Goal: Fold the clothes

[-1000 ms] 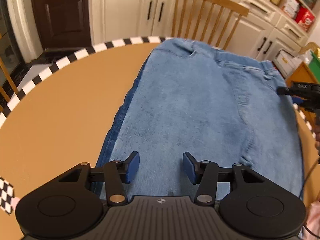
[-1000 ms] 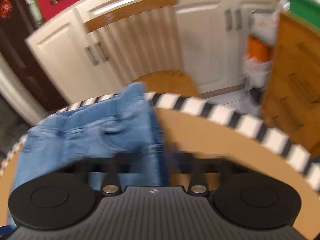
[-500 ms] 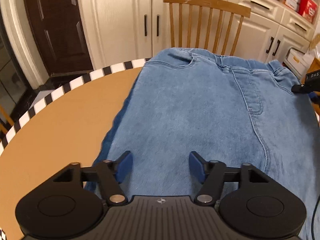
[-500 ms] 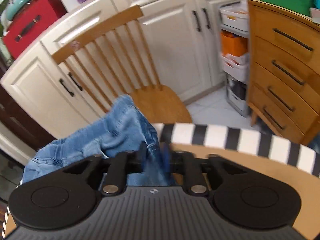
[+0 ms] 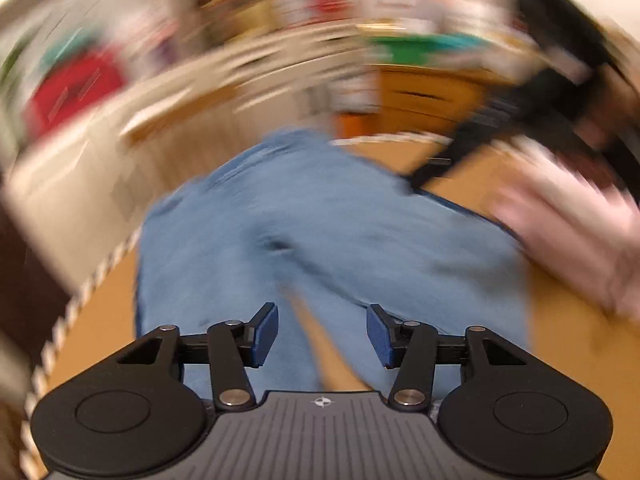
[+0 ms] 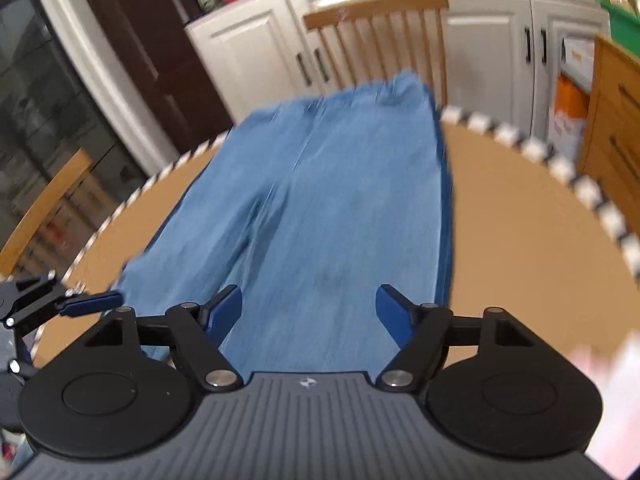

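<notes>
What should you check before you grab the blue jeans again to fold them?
1. Blue denim jeans lying spread out on the round brown table with its checkered rim: ok.
2. Right gripper empty: ok, its jaws are opening with no cloth pinched, the jeans lying below them.
3. Left gripper empty: ok, nothing sits between the blue pads, though its jaws are closing.
4. Grippers clear of each other: ok, the left one shows only at the right view's left edge.
5. Jeans free of wrinkles: cannot tell, both views are blurred.
6. Waistband fully on the table: cannot tell; the far end seems to reach the rim by the wooden chair.
</notes>
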`<state>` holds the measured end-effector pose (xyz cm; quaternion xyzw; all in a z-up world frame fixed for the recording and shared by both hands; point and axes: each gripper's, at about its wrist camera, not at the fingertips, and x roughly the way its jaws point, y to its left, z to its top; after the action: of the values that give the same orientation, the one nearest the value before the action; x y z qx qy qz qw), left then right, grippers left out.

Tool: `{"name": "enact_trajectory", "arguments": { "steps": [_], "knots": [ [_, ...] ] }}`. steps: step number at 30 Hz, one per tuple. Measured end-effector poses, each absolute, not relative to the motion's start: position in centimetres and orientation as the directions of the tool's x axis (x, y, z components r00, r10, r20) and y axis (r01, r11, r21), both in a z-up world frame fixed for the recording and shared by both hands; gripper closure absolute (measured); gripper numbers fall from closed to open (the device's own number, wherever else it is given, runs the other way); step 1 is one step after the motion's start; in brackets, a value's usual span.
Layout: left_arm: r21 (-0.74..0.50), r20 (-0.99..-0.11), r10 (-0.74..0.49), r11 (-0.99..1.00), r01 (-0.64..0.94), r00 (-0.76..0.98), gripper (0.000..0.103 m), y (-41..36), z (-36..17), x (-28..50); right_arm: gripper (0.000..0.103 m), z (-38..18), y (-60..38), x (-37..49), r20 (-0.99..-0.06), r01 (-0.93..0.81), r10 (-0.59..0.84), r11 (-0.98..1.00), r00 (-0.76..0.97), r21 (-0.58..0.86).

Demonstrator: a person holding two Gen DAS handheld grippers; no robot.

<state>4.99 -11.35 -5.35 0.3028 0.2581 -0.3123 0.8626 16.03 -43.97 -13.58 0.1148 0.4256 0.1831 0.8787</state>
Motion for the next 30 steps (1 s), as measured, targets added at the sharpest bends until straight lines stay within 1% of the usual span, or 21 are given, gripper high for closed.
{"name": "enact_trajectory", "arguments": {
  "steps": [2, 4, 7, 9, 13, 17, 19, 20, 21, 22, 23, 24, 25, 27, 28, 30],
  "knots": [
    [0.489, -0.630, -0.417, 0.443, 0.752, 0.655, 0.045, -13.0, -6.7, 1.4, 0.026, -13.9, -44.3, 13.4, -0.719, -0.189, 0.418, 0.906, 0.555, 0.380],
    [0.597, -0.625, -0.430, 0.274, 0.754, 0.652, 0.045, -14.4, -8.6, -0.6, 0.026, -14.0, -44.8, 11.0, -0.727, -0.154, 0.419, 0.902, 0.545, 0.404],
    [0.680, -0.637, -0.408, 0.102, 0.726, 0.654, 0.045, -15.3, -10.9, -1.3, 0.024, -13.5, -45.6, 8.2, -0.727, -0.100, 0.421, 0.892, 0.543, 0.441],
    [0.688, -0.654, -0.376, 0.063, 0.723, 0.656, 0.045, -15.3, -11.5, -0.6, 0.023, -13.1, -46.1, 6.5, -0.722, -0.071, 0.421, 0.884, 0.548, 0.462],
    [0.673, -0.695, -0.321, 0.024, 0.739, 0.643, 0.039, -14.5, -11.3, 0.9, 0.022, -12.9, -47.1, 4.3, -0.720, -0.027, 0.421, 0.872, 0.551, 0.489],
    [0.626, -0.761, -0.300, -0.102, 0.773, 0.576, 0.037, -13.6, -10.6, 1.2, 0.020, -12.8, -47.3, 2.7, -0.720, 0.002, 0.417, 0.865, 0.555, 0.502],
    [0.604, -0.787, -0.283, -0.179, 0.776, 0.548, 0.033, -13.7, -10.9, 1.8, 0.020, -12.8, -47.4, 2.0, -0.718, 0.009, 0.425, 0.857, 0.552, 0.515],
    [0.593, -0.799, -0.271, -0.208, 0.778, 0.537, 0.032, -13.9, -11.2, 2.1, 0.020, -12.8, -47.3, 1.7, -0.716, 0.011, 0.430, 0.854, 0.551, 0.521],
    [0.592, -0.800, -0.277, -0.221, 0.775, 0.532, 0.028, -14.2, -11.4, 2.4, 0.019, -12.8, -47.2, 1.4, -0.714, 0.011, 0.430, 0.852, 0.553, 0.523],
    [0.581, -0.808, -0.274, -0.222, 0.783, 0.522, 0.027, -14.7, -11.4, 3.0, 0.019, -12.8, -47.1, 1.2, -0.712, 0.012, 0.431, 0.851, 0.555, 0.525],
    [0.568, -0.817, -0.268, -0.221, 0.792, 0.511, 0.029, -15.3, -11.4, 3.7, 0.019, -12.8, -47.0, 1.0, -0.710, 0.014, 0.432, 0.850, 0.557, 0.527],
    [0.529, -0.841, -0.247, -0.198, 0.825, 0.481, 0.045, -15.9, -11.3, 4.5, 0.019, -12.9, -46.8, 0.8, -0.707, 0.018, 0.432, 0.847, 0.560, 0.531],
    [0.494, -0.862, -0.220, -0.156, 0.856, 0.457, 0.072, -16.7, -11.1, 5.2, 0.019, -12.9, -46.8, 0.6, -0.705, 0.021, 0.434, 0.844, 0.561, 0.536],
    [0.448, -0.881, -0.187, -0.039, 0.893, 0.434, 0.085, -17.4, -11.1, 6.6, 0.019, -12.8, -46.7, 0.1, -0.700, 0.021, 0.439, 0.840, 0.563, 0.543],
    [0.425, -0.890, -0.173, 0.021, 0.905, 0.422, 0.087, -17.6, -11.1, 7.3, 0.019, -12.7, -46.7, -0.1, -0.697, 0.021, 0.437, 0.840, 0.568, 0.543],
    [0.323, -0.918, -0.171, 0.207, 0.924, 0.359, 0.088, -17.6, -10.3, 9.5, 0.019, -12.5, -46.8, -0.6, -0.690, 0.020, 0.436, 0.838, 0.577, 0.546]
  ]
}}
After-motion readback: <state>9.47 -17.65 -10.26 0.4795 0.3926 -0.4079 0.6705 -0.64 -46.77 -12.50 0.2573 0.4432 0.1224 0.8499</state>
